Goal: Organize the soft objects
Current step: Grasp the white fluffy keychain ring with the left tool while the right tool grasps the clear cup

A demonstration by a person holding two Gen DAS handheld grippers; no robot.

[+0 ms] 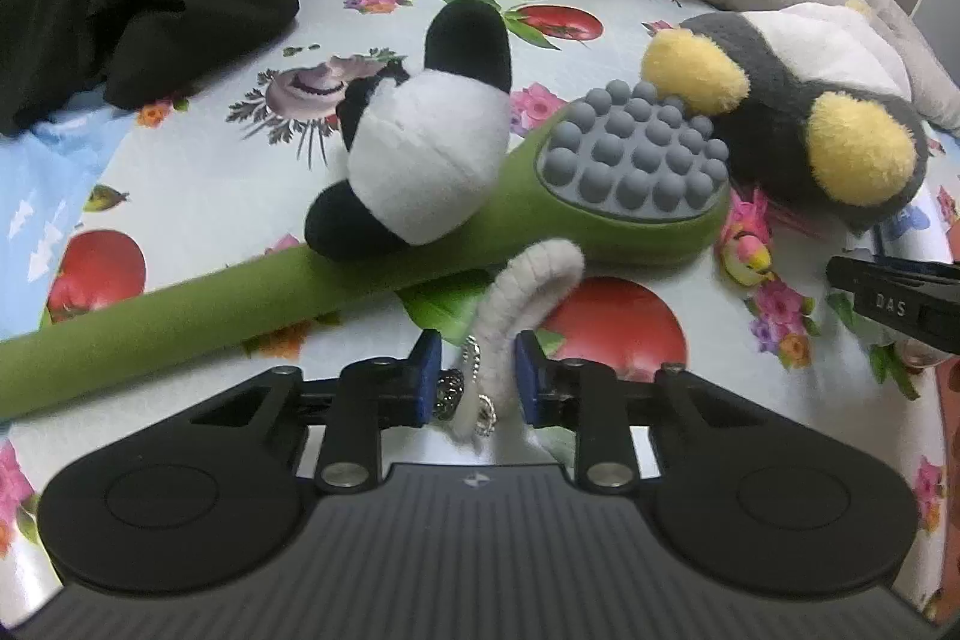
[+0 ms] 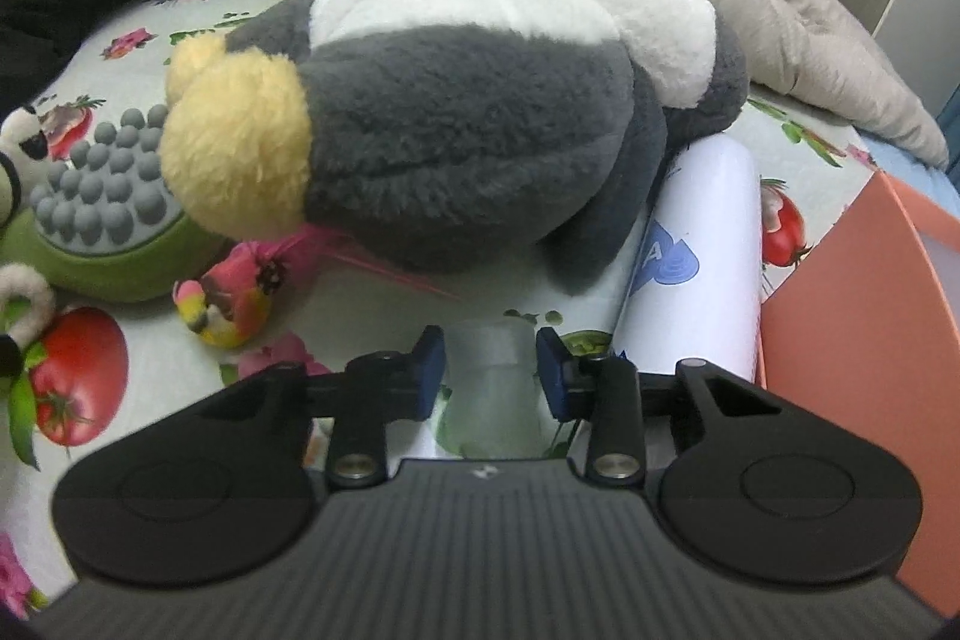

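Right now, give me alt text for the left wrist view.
The left hand-held gripper straddles a white fuzzy loop with a keychain. Beyond it, a panda plush lies on a green massager beside a penguin plush.

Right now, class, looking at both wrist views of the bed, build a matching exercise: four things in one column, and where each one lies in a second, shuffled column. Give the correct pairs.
Things
1. panda plush
2. penguin plush
3. white fuzzy loop
4. translucent bottle

Places
A. between the right gripper pads
B. lying on the green massager handle
C. leaning on the white roll
D. between the left gripper pads

Pairs: 1-B, 2-C, 3-D, 4-A
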